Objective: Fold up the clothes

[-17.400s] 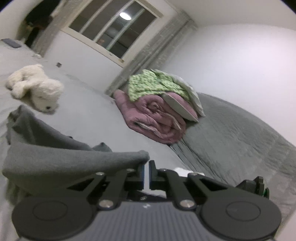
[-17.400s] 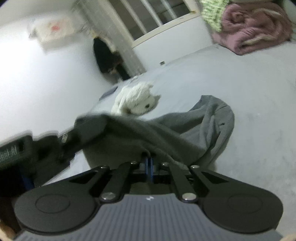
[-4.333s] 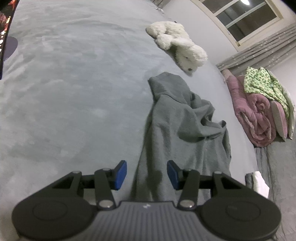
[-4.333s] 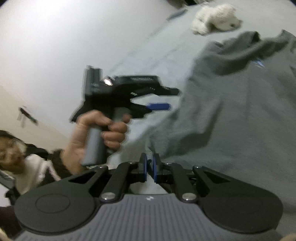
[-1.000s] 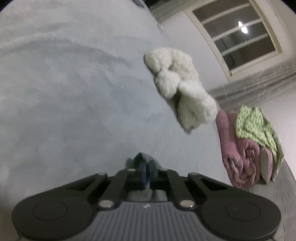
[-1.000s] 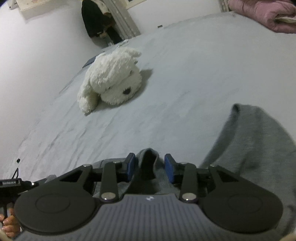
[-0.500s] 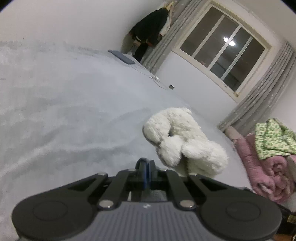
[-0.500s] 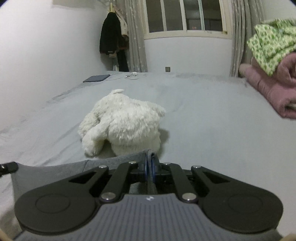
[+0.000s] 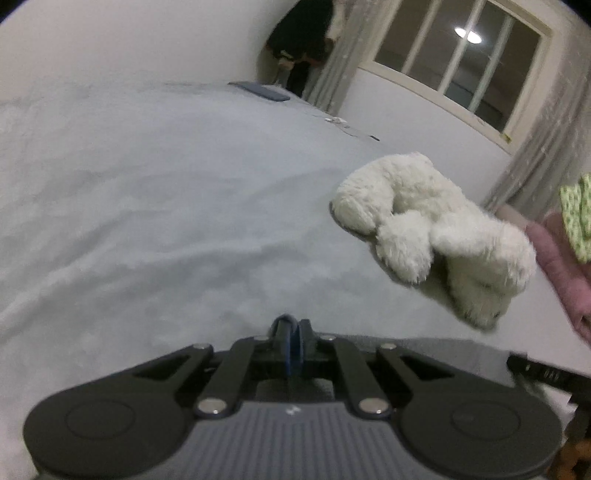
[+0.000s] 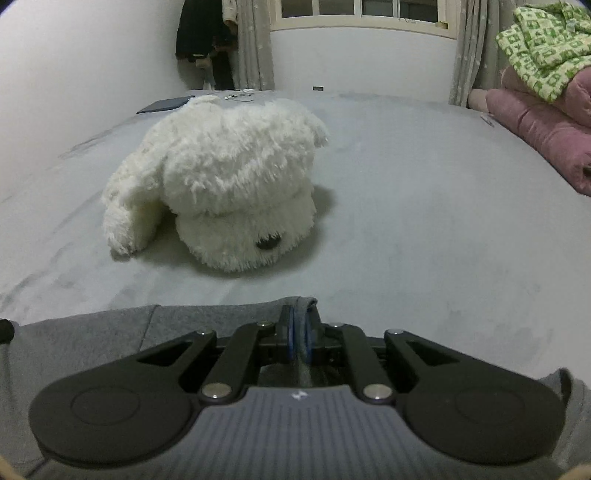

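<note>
Grey garment point(image 10: 92, 332), a moment ago only under the right gripper's spread fingers, is now pinched at its far edge by both the left gripper point(image 9: 291, 345) and the right gripper point(image 10: 299, 332). It stretches between them, just short of the white plush dog point(image 10: 229, 181) ahead, likely ready for a fold.

A wide bed point(image 10: 424, 206) covered in a pale grey sheet fills the room up to its far edge. Behind it rises a plain white wall point(image 10: 362, 62) with a white-framed window point(image 9: 461, 62), dark outside and reflecting a round ceiling light point(image 9: 466, 33). Grey curtains point(image 10: 255, 44) hang at both sides of the window. A dark coat point(image 10: 201, 33) hangs in the far left corner. A white plush dog point(image 10: 221, 177) lies mid-bed; a dark flat tablet point(image 10: 164, 104) rests near the far left edge. Pink bedding point(image 10: 543, 129) with a green patterned cloth point(image 10: 543, 44) is piled at the right edge.
</note>
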`<state>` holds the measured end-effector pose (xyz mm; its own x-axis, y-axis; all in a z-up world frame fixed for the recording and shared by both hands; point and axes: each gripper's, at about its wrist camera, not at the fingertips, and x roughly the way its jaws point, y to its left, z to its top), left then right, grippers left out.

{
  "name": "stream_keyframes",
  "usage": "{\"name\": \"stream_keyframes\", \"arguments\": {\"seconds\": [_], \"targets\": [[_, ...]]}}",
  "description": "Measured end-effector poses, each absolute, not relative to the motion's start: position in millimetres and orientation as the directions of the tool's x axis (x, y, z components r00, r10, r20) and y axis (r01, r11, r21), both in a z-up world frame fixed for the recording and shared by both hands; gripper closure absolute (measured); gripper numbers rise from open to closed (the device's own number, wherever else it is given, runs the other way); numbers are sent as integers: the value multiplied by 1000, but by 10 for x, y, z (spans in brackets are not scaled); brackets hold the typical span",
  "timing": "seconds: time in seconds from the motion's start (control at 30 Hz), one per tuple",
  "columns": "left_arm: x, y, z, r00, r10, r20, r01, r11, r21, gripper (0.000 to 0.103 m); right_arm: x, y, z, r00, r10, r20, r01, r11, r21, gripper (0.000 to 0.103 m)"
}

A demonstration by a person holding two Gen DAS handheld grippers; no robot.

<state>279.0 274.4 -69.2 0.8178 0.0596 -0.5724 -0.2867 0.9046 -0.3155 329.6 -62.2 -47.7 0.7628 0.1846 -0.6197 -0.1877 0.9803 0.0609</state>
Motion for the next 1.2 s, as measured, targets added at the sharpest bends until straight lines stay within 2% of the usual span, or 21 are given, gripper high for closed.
{"name": "stream_keyframes", "arguments": {"seconds": [0.03,0.1,0.13,0.17,0.23,0.4,0.53,0.8,1.03,1.2], "targets": [[2808,2731,-727,813,67,-578,-290,908,-302,96,3293,-634,-465,760,192,-621,-193,979,65,82],[2767,2723,-689,810,73,-582,-293,910,-293,92,3269,-695,-392,758,219,-615,-202,974,98,67],[2741,2720,-660,807,79,-586,-299,910,-289,84,3248,-759,-334,758,241,-606,-207,970,127,65],[2699,2714,-630,809,86,-582,-304,908,-288,71,3217,-836,-272,760,261,-596,-212,965,153,65],[2621,2683,-565,820,89,-565,-294,913,-283,65,3109,-1080,-141,768,279,-576,-210,960,186,63],[2443,2560,-403,829,71,-555,-260,928,-269,63,2877,-1847,23,779,248,-577,-134,963,233,62],[2382,2358,-279,810,35,-585,-224,941,-254,58,2649,-2415,11,777,204,-596,-51,963,263,62],[2320,1668,-149,776,-60,-628,-106,969,-223,57,2117,-3253,-103,766,197,-611,40,935,352,62],[2347,952,-173,702,-175,-691,-5,968,-250,57,1791,-3534,-269,726,283,-627,-26,922,386,62],[2373,360,-199,665,-222,-713,88,971,-221,57,1558,-3654,-426,673,434,-599,-67,842,535,62]]}}
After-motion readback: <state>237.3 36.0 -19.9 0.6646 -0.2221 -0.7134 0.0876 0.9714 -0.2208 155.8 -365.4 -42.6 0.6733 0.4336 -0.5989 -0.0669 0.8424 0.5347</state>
